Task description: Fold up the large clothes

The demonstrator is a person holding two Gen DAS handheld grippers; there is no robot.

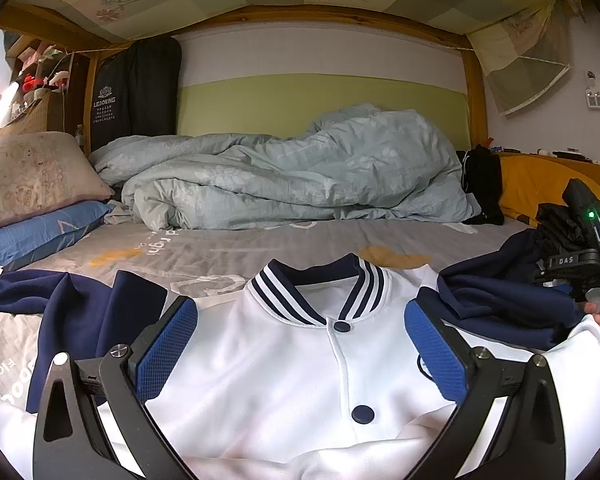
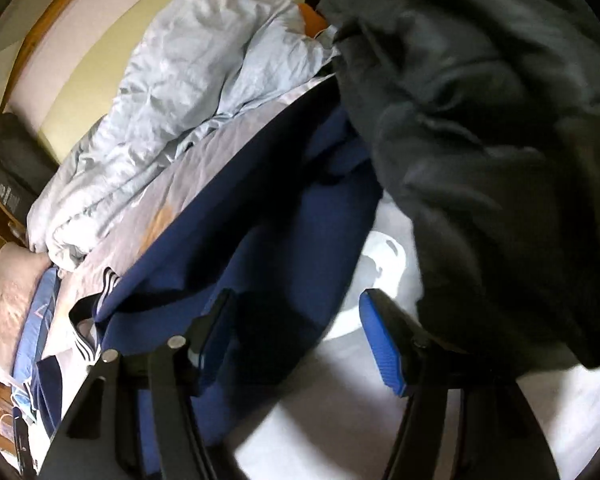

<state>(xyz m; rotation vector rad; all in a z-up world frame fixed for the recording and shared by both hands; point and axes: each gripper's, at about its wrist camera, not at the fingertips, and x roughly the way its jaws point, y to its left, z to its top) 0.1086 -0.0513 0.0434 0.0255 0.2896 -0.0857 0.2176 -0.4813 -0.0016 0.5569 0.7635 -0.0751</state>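
Observation:
A white baseball jacket (image 1: 284, 384) with navy sleeves, a striped collar and navy snap buttons lies front-up on the bed. My left gripper (image 1: 300, 344) is open, its blue pads on either side of the chest just below the collar. The jacket's right navy sleeve (image 1: 500, 292) is bunched by my right gripper's body (image 1: 580, 264) at the right edge. In the right wrist view my right gripper (image 2: 296, 336) is open over that navy sleeve (image 2: 260, 216) and the white body (image 2: 352, 380). The left sleeve (image 1: 80, 312) lies spread at the left.
A crumpled pale blue duvet (image 1: 292, 168) fills the back of the bed. Pillows (image 1: 36, 184) stack at the left. Dark clothes (image 2: 480, 120) and an orange cushion (image 1: 540, 188) lie at the right. The grey printed sheet (image 1: 220, 252) shows beyond the collar. A wooden bunk frame stands overhead.

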